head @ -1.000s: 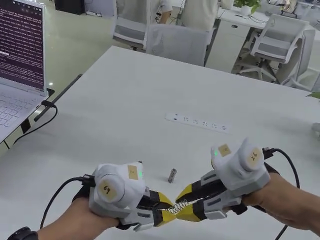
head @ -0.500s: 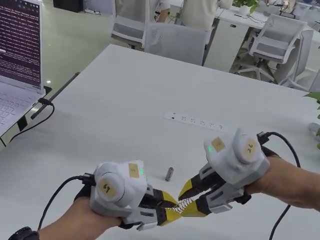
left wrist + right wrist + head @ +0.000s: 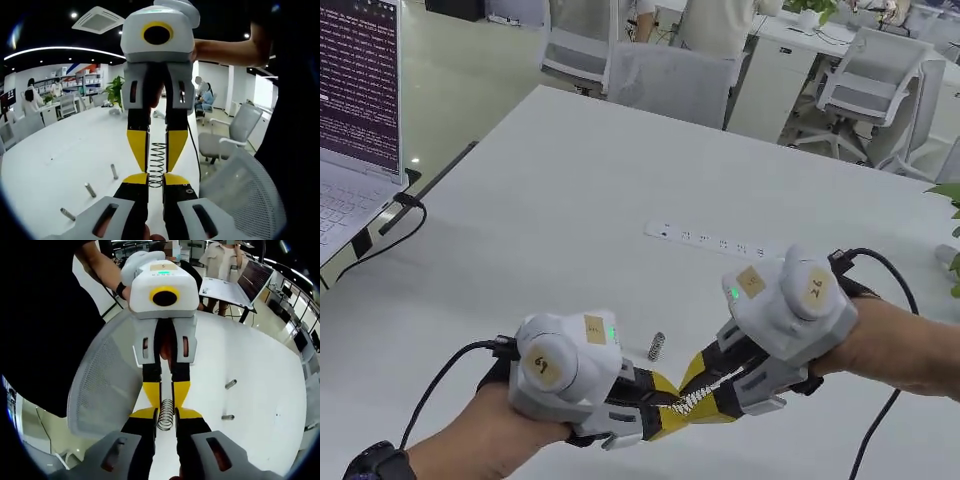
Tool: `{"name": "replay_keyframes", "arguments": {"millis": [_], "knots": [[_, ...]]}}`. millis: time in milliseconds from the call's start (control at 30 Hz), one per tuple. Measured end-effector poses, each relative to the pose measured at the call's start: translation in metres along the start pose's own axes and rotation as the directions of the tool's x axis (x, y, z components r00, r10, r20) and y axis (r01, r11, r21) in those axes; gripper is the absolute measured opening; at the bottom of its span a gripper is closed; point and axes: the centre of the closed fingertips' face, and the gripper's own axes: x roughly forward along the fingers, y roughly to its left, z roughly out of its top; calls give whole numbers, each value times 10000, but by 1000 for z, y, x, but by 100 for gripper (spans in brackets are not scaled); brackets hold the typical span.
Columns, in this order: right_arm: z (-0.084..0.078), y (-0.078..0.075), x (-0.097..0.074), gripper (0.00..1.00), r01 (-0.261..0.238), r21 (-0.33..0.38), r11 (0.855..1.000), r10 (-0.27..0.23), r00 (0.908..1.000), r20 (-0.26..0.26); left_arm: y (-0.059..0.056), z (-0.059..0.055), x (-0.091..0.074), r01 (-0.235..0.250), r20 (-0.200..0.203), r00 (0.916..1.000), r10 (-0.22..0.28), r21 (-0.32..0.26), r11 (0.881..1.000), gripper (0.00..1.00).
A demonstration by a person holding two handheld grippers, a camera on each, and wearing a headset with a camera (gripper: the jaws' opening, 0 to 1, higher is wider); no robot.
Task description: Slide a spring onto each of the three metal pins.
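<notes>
A thin wire spring [image 3: 686, 401] is held in the air between my two grippers, low over the white table [image 3: 570, 200]. My left gripper [image 3: 670, 412] is shut on one end of the spring [image 3: 157, 165]. My right gripper [image 3: 698, 392] comes in from the opposite side, its yellow fingers [image 3: 176, 145] closed along the spring's other end [image 3: 165, 415]. Three short metal pins lie loose on the table in the left gripper view: [image 3: 114, 171], [image 3: 90, 190], [image 3: 68, 214]. One pin [image 3: 656, 346] lies just beyond the jaws. Two pins [image 3: 230, 384], [image 3: 227, 417] show in the right gripper view.
A white power strip [image 3: 715, 243] lies across the table's middle. An open laptop [image 3: 355, 110] stands at the far left with a black cable [image 3: 395, 225] beside it. Grey office chairs [image 3: 670, 85] stand past the far edge. A mesh chair back [image 3: 100, 385] is near my body.
My right gripper has risen and tilted steeper over the spring. The left gripper has shifted slightly. The spring has stayed between both sets of jaws.
</notes>
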Motion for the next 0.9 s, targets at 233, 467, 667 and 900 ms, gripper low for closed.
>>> {"name": "replay_keyframes", "arguments": {"millis": [233, 467, 667, 900], "knots": [[-2, -1, -1, 9, 34, -307, 9995, -36, 10000, -56, 2, 1, 1, -22, 74, 10000, 23, -58, 10000, 2], [-5, 0, 1, 8, 3, -418, 9991, -9, 9999, -144, 1, -1, 4, 42, 80, 10000, -40, -153, 9999, 2], [-9, 0, 5, 8, -28, -462, 9989, 11, 9993, -368, 0, -5, 7, 60, -72, 10000, -62, -207, 9998, 2], [-12, -2, 8, 8, 38, -369, 9993, -53, 9992, -402, 3, -10, 7, -46, -245, 9997, 38, -329, 9994, 5]]}}
